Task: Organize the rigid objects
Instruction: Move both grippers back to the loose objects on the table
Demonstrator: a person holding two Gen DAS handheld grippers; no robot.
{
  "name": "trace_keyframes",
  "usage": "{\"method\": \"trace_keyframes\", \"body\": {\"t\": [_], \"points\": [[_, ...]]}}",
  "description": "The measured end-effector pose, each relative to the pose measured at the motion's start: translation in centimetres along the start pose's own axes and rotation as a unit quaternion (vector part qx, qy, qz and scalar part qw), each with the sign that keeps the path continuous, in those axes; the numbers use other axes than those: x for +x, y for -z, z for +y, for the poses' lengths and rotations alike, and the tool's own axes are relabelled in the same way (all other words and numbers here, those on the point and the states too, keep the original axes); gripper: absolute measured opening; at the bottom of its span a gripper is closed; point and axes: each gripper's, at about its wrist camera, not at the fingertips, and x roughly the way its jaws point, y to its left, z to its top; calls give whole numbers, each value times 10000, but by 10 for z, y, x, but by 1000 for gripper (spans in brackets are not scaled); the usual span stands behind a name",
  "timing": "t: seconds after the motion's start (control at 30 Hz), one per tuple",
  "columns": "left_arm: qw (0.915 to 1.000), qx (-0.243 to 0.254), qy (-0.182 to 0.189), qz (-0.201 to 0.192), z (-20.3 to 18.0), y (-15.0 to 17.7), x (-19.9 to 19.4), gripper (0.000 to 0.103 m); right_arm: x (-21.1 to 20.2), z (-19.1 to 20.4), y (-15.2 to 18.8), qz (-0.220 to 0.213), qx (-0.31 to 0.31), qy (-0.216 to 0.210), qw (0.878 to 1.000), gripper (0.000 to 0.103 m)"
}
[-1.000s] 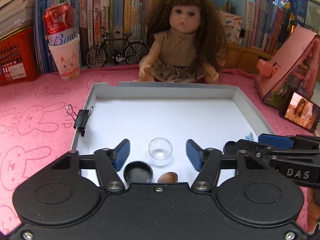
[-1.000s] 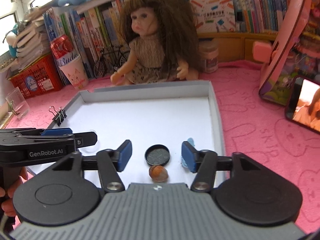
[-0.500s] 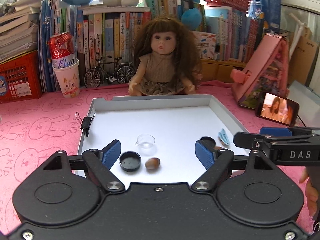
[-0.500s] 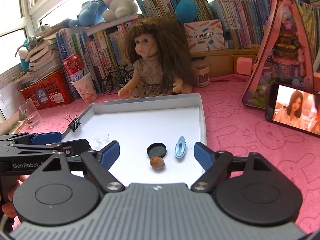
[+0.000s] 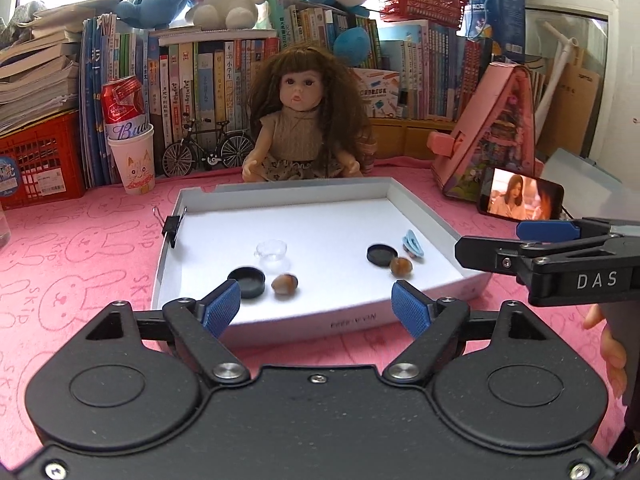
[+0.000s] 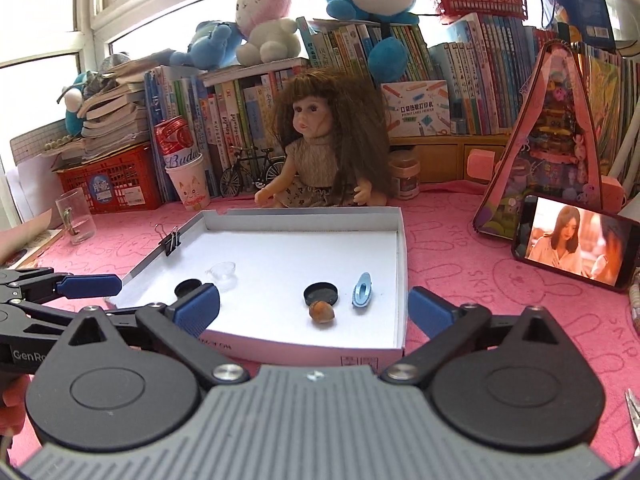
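We are holding the left gripper [image 5: 316,306] spread and empty at lower centre, while the right gripper's [image 6: 314,309] jaws are opening with nothing between them. Two black caps [image 5: 247,281] [image 5: 380,254], two hazelnuts [image 5: 285,283] [image 5: 401,267], a clear cup [image 5: 272,251] and a blue clip [image 5: 413,243] are lying in the white tray [image 5: 436,220] mid-frame.

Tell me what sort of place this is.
Likely a child's room or home study desk: a packed row of books with plush toys on top, a doll sitting on a pink bunny-print cloth, and a window at the left.
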Motion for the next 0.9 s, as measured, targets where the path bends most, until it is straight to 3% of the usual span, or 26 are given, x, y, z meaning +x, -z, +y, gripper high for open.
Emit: {"method": "trace_keyframes", "body": {"t": [0.27, 0.57, 0.67, 0.73, 0.9], "points": [[9999, 78, 48, -49, -2, 23, -25, 81, -17, -3, 22, 35, 231, -53, 9997, 103], [9994, 201, 272, 27, -6, 53, -51, 79, -48, 7, 51, -225, -174, 123, 9995, 103], [9988, 246, 405, 96, -6, 67, -61, 67, -59, 9, 64, -243, -267, 211, 9991, 103], [9978, 368, 532, 147, -6, 76, -67, 45, -68, 9, 74, -278, -292, 257, 9989, 103], [9953, 494, 800, 244, -9, 91, -83, 35, -89, 14, 91, -224, -446, 103, 9987, 88]]}}
